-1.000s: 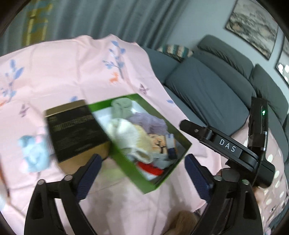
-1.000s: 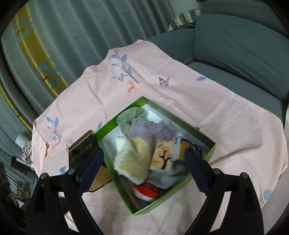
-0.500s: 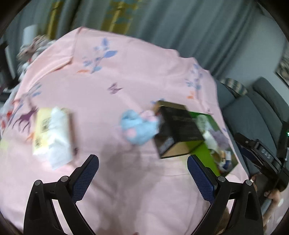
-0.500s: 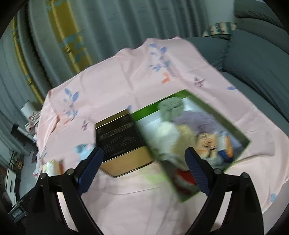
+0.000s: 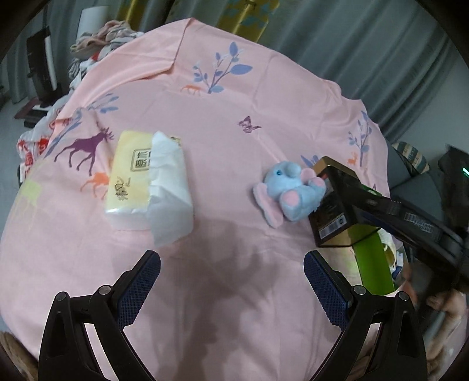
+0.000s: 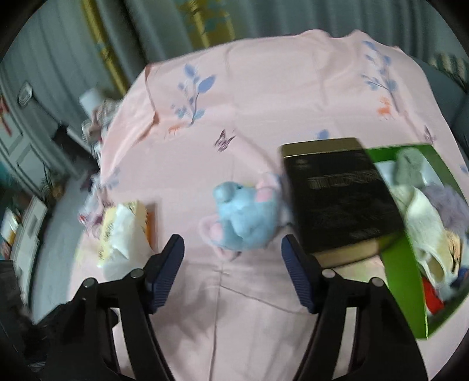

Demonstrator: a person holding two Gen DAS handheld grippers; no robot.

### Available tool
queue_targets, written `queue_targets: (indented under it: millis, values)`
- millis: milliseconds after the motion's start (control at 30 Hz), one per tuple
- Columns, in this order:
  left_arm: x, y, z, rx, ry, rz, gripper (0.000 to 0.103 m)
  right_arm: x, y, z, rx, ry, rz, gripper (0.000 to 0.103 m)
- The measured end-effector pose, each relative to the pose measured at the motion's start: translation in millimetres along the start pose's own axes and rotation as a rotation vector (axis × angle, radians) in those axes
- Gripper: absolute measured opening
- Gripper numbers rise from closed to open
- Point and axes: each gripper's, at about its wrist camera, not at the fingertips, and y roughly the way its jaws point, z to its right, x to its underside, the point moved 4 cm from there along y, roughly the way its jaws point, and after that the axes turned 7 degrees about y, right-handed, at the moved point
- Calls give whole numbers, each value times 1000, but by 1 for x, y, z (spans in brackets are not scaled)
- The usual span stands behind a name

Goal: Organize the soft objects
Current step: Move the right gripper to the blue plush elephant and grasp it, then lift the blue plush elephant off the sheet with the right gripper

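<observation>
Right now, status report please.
Left hand-held gripper open, empty. Right hand-held gripper closing, empty, near plush elephant. Black box beside it.

Grey curtains (image 5: 366,38) w/ yellow panel (image 5: 252,13), grey sofa (image 5: 410,181) at right.

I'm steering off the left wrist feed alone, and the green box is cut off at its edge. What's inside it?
Observer: The green box holds a pile of soft things: a grey-green cloth, a purple fluffy piece and a cream cloth.
Operator: Is the right tool on the elephant yet?
Observer: No. The right tool is open. Its jaws have just been closing in, and the blue elephant lies just beyond the tips, not gripped.
</observation>
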Motion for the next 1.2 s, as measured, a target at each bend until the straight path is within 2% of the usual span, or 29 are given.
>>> queue_targets:
  millis: [133,167,267,300,400,567,700,800,1000,1200]
  values:
    - [3,0,-8,-33,-17,-17,98,2,39,-19,97,-112,-29,61]
    - [4,-1,-9,-38,-17,-20,98,2,50,-21,120,-134,-46,56]
    - [7,-7,-12,-18,-35,-16,98,5,78,-24,183,-188,-90,50]
    - [7,-8,-13,-14,-41,-15,98,6,83,-23,215,-199,-89,52]
    - [8,-10,-14,-2,-38,-17,98,3,90,-21,312,-247,-39,50]
    - [9,-12,-18,6,-55,-20,98,1,92,-19,348,-305,-21,39]
    - [9,-16,-19,12,-63,-14,98,0,86,-17,319,-279,-23,28]
    - [11,-19,-20,17,-67,-9,98,2,81,-18,284,-248,-32,26]
    - [12,-23,-24,5,-73,-3,98,23,43,-32,67,-151,-71,25]
    - [15,-25,-29,-3,-93,-4,98,69,11,-47,-61,-105,-141,26]
